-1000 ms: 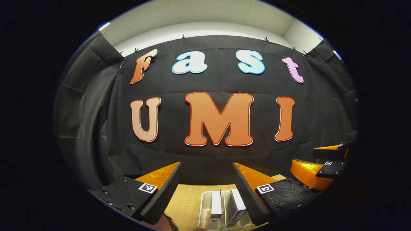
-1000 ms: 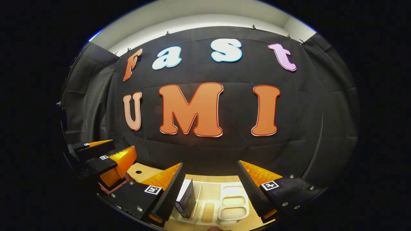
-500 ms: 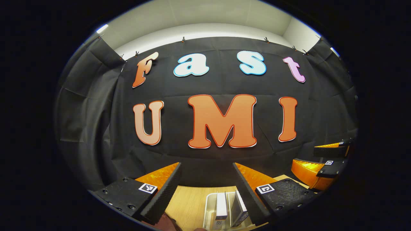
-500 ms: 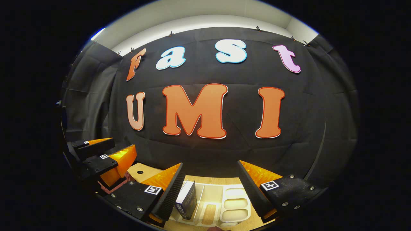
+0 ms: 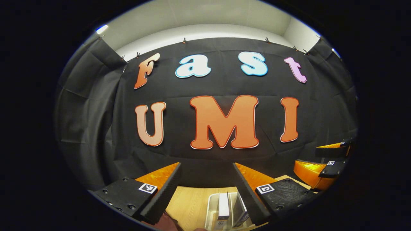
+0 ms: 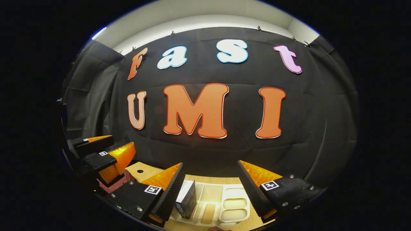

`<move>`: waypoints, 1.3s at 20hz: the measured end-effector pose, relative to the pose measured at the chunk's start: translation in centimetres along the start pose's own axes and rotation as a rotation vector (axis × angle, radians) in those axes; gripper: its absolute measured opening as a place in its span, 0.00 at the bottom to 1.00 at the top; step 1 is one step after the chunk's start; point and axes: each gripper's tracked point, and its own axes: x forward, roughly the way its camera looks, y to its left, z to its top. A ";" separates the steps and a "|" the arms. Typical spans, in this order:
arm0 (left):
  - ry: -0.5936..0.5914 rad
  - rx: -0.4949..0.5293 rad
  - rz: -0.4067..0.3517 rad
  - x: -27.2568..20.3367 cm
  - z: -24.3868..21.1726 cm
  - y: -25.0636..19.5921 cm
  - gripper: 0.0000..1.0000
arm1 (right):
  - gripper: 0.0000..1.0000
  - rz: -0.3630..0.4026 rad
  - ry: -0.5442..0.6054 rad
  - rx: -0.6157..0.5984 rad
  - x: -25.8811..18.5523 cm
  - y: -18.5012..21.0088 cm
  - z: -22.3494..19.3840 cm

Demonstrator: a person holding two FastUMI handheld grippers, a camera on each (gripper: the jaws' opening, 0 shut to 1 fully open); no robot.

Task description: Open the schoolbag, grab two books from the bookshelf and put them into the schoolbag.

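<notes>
In the left gripper view my left gripper [image 5: 207,187] stands open above the wooden table [image 5: 189,202]. Below it a white bookshelf rack [image 5: 211,208] holds two upright books [image 5: 223,205], one white-edged and a darker one [image 5: 239,210] leaning beside it. The right gripper [image 5: 324,163] shows at the far right, its fingers apart. In the right gripper view my right gripper [image 6: 210,186] is open over the white rack [image 6: 221,205], with a dark book [image 6: 187,199] standing close to the inner face of its left finger. The left gripper [image 6: 102,154] appears at the left, over a dark red schoolbag edge [image 6: 117,183].
The rack in the right gripper view has slotted dividers and oval recesses [image 6: 233,207]. The light wood table [image 6: 141,170] has a small round hole near its left part. Black cloth walls close the booth behind and at both sides.
Both views have drifted slightly: the rack and books slid a little rightward and lower in the left gripper view. Both grippers stay open.
</notes>
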 end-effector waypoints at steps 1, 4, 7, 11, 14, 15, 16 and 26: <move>0.001 -0.002 0.003 -0.1 -0.1 0.1 0.96 | 0.96 0.002 0.002 0.001 0.0 0.1 -0.1; 0.005 -0.008 0.012 -0.2 -0.3 0.6 0.96 | 0.96 0.003 0.007 0.002 -0.1 0.2 -0.3; 0.008 -0.004 0.029 -0.3 -0.4 1.3 0.99 | 0.96 0.003 0.009 0.004 -0.2 0.2 -0.5; 0.020 0.003 0.047 -0.4 -0.9 2.2 0.96 | 0.96 0.008 0.020 0.011 -0.2 0.3 -1.0; 0.043 0.039 0.069 -0.4 -2.0 3.3 0.99 | 0.96 0.003 0.031 0.015 -0.1 -0.1 -1.5; 0.055 0.063 0.079 -0.6 -2.8 3.9 0.96 | 0.96 0.004 0.037 0.019 0.0 -0.1 -1.8; 0.068 0.081 0.084 -0.8 -3.4 4.5 0.99 | 0.96 0.001 0.042 0.021 0.0 -0.3 -2.0; 0.433 0.348 0.128 -3.3 -18.4 9.8 0.99 | 0.96 0.007 0.122 0.025 1.8 -1.1 -6.0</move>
